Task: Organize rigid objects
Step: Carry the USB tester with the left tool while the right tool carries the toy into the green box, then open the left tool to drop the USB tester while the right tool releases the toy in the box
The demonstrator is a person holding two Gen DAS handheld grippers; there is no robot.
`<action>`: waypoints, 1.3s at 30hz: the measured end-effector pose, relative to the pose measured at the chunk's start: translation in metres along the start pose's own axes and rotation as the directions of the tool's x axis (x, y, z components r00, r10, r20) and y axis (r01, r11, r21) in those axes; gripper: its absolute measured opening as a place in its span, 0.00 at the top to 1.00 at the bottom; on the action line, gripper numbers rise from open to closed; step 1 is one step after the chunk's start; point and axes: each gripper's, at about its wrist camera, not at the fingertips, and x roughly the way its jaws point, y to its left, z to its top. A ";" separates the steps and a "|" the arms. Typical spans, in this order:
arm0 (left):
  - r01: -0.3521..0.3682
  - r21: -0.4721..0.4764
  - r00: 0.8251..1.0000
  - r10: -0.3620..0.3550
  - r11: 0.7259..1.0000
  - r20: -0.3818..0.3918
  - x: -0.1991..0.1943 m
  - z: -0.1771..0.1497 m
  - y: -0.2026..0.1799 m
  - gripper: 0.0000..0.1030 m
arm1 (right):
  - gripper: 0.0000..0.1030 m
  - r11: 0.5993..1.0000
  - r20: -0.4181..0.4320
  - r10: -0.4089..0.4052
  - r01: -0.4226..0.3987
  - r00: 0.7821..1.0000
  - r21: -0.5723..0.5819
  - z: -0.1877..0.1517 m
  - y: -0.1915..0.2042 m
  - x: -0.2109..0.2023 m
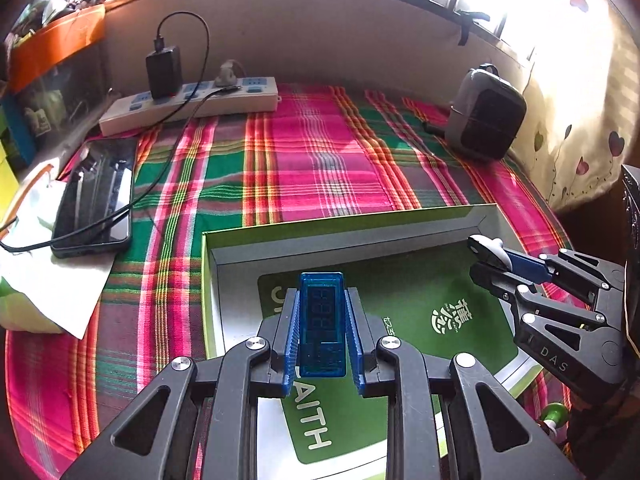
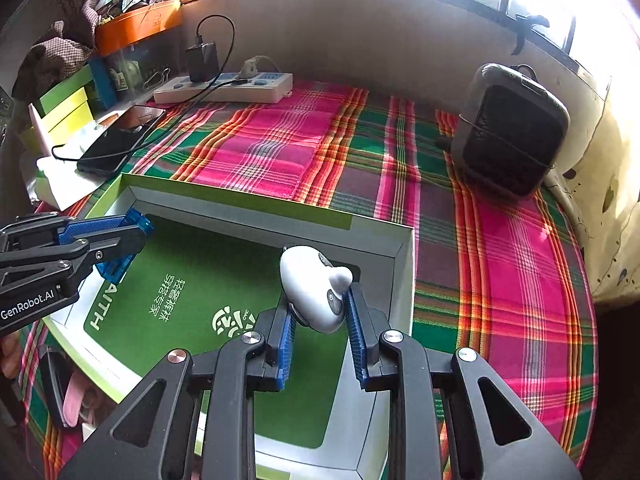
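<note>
Left gripper (image 1: 322,320): jaws nearly closed, clamped on blue USB meter (image 1: 322,322), lower centre of left view. Right gripper (image 2: 322,312): jaws nearly closed, clamped on white panda figure (image 2: 316,294), centre of right view. Both held above open box (image 2: 404,256).

Step judged: placing both into box. Lower each until touching floor before release; keep items well apart, clear of box walls.

Box contents: green printed card (image 2: 200,280) on floor; nothing else seen inside.

Translucent blue USB meter (image 1: 322,322) with dim digit display, stood upright between blue pads, over open green-lined box (image 1: 424,228), white rounded panda-like figurine (image 2: 314,294), tilted, was held above the same box
</note>
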 end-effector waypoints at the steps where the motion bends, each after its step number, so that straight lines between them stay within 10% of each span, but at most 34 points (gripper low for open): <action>1: -0.006 0.008 1.000 0.006 1.000 0.000 0.001 0.000 -0.001 0.80 | 0.75 1.000 -0.004 0.003 -0.003 1.000 0.001 0.000 0.000 0.002; 30: -0.016 0.011 1.000 0.016 1.000 -0.019 0.011 0.001 -0.006 0.79 | 0.75 1.000 -0.053 -0.005 0.004 0.999 -0.020 0.009 0.002 0.021; 39: -0.008 -0.004 1.000 0.008 1.000 -0.013 0.005 0.000 -0.003 0.66 | 0.60 0.999 -0.056 0.037 -0.038 0.998 -0.012 0.007 0.002 0.020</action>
